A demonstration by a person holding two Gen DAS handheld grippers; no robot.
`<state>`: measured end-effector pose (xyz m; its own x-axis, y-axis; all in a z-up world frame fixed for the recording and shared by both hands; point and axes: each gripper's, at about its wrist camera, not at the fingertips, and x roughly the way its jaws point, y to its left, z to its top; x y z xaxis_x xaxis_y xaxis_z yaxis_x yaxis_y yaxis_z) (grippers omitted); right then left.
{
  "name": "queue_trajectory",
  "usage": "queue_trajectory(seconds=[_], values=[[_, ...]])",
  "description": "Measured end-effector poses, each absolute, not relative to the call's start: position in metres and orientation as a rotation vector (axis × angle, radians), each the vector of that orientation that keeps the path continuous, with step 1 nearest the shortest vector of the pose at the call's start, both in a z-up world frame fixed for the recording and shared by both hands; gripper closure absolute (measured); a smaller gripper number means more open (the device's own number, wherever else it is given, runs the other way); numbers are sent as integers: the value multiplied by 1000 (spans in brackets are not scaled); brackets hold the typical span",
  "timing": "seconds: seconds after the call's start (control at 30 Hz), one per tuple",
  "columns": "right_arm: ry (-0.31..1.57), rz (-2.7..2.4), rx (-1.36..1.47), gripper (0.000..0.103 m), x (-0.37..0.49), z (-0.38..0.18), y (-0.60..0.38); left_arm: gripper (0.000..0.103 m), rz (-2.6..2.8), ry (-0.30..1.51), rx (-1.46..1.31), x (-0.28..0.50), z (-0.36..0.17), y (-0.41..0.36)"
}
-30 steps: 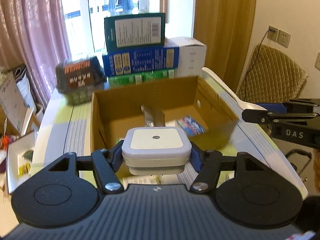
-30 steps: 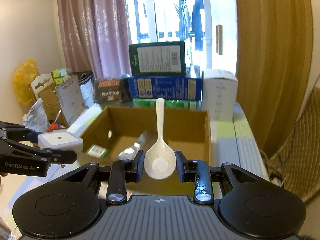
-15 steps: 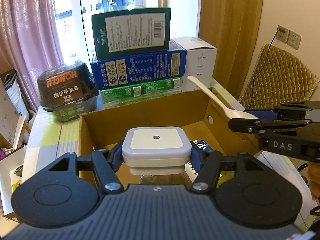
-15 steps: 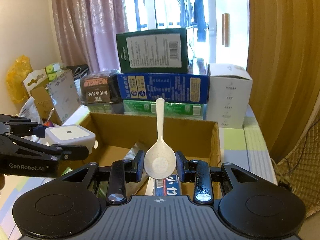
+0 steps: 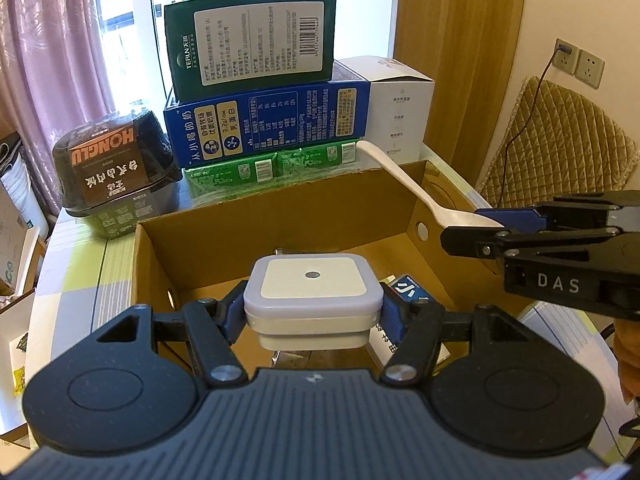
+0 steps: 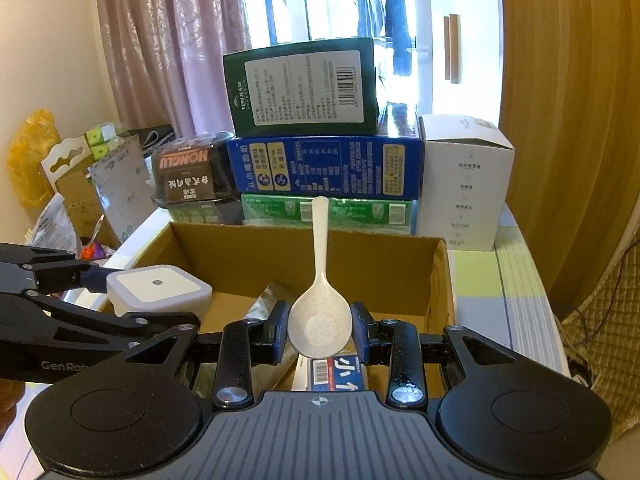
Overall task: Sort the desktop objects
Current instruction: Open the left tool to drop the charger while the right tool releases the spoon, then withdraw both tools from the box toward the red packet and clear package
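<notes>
My left gripper (image 5: 313, 312) is shut on a white square night light (image 5: 312, 292), held above the open cardboard box (image 5: 280, 216). The same night light (image 6: 158, 290) shows at the left of the right wrist view. My right gripper (image 6: 320, 330) is shut on the bowl of a cream plastic spoon (image 6: 319, 316), handle pointing away, over the box's (image 6: 312, 248) near right part. From the left wrist view the spoon (image 5: 404, 180) and right gripper (image 5: 492, 226) hang over the box's right wall. A blue-and-white packet (image 6: 338, 374) and a foil pack (image 6: 264, 304) lie inside the box.
Behind the box stands a stack: green box (image 5: 250, 40) on a blue carton (image 5: 268, 128) on green packs (image 5: 272, 166), with a white box (image 5: 400, 110) to the right and a black HONGLU container (image 5: 116, 172) to the left. A quilted chair (image 5: 560, 148) is right of the table.
Both grippers have advanced toward the stacked boxes with their loads and now hang over the box's inside. The box and stack look larger and nearer.
</notes>
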<state>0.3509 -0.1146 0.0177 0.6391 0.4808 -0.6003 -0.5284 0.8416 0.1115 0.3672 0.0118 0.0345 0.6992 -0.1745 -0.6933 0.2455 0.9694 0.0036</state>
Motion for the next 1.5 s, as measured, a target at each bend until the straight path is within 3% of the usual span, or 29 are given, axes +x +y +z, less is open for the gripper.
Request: queue_trajectory(seconds=[0.2,0.8,0.83,0.9,1.23,1.5], values=[[668,576,-79,73,353,17,-114,38,-224,759,87,373,32,12],[668,622,-64,73,354,13,-99,38,-199,751,81,359,30,32],[669,630,-59,71,354,13,-98,37,-197,750,79,357,31,33],[665,624,-51,55,354,13,-100,35,-194,744,74,355,32,36],[678,586,1,51,322,18,-137,28,-176,721,53,320,46,39],[696,566,36,40,267,28,-169,21,-166,712,47,268,66,29]])
